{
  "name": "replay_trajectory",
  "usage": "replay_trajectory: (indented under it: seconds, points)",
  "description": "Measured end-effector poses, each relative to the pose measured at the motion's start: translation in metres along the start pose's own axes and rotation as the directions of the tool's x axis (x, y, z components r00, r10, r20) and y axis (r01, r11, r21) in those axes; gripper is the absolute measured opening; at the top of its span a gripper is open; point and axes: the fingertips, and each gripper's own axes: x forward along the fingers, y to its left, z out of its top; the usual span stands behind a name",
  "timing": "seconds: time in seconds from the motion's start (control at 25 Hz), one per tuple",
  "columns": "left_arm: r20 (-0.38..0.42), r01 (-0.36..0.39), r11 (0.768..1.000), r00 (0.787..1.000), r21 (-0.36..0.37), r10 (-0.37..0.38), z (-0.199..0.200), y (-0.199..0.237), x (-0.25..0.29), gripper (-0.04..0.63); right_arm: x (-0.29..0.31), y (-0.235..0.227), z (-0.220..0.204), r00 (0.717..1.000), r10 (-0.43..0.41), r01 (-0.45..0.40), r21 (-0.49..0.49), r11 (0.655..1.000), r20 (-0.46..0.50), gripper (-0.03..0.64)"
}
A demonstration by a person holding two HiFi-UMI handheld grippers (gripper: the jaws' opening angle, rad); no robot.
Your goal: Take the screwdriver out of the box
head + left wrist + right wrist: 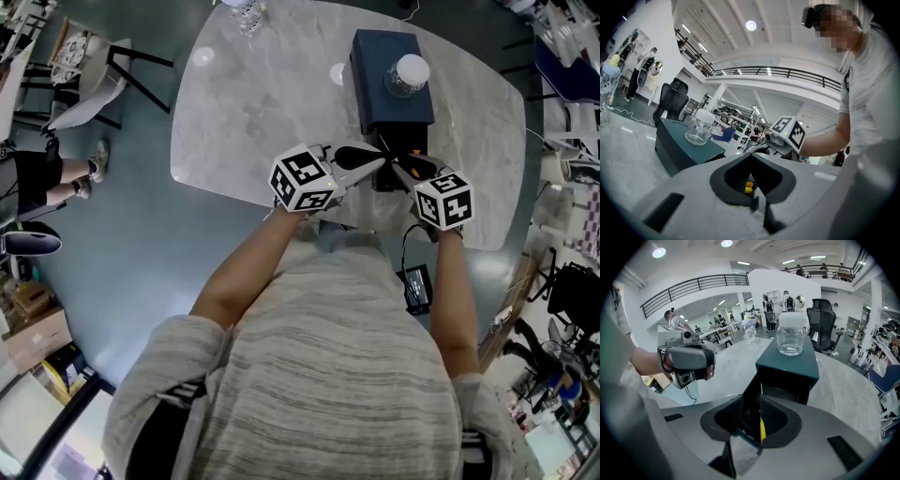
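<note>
Near table [253,112] edge: left gripper [750,174] jaws clenched, nothing surely held. Right gripper [757,431] jaws clamped on dark flap [750,401] of box [790,365]. Screwdriver not plainly seen, judged still inside; yellow sliver [762,425] noted. Flap to be drawn wide, jar [791,337] on top left undisturbed.

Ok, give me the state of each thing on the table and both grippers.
Box: lying flat, near end flap open.
Jar: upright on the box, lid on, looks empty.
Bottle: upright, far edge of table.
Screwdriver: not clearly visible.
Left gripper: shut.
Right gripper: shut on the flap.
</note>
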Motion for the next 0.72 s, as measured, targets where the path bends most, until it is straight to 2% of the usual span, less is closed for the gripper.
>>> replay_trajectory:
  seconds: [0.16,0.32,0.56,0.72]
  points:
    - [0.016,-0.016,1.0,1.0,-0.02,0.016,0.001,0.003,-0.003,0.015,0.018,-0.005,-0.016,0.992,-0.007,0.002,-0.035,0.999,-0.127,0.1]
    - [0.033,-0.028,0.999,0.999,-0.03,0.029,0.004,0.007,-0.008,0.015,0.035,-0.011,-0.028,0.971,-0.049,0.031,-0.079,0.996,-0.234,0.1]
    - [0.048,-0.047,0.998,0.998,-0.041,0.049,0.007,0.011,-0.015,0.015,0.05,-0.02,-0.046,0.926,-0.121,0.074,-0.143,0.987,-0.357,0.1]
    - [0.052,-0.048,0.998,0.997,-0.045,0.05,0.008,0.012,-0.019,0.015,0.054,-0.026,-0.051,0.904,-0.162,0.111,-0.148,0.983,-0.395,0.1]
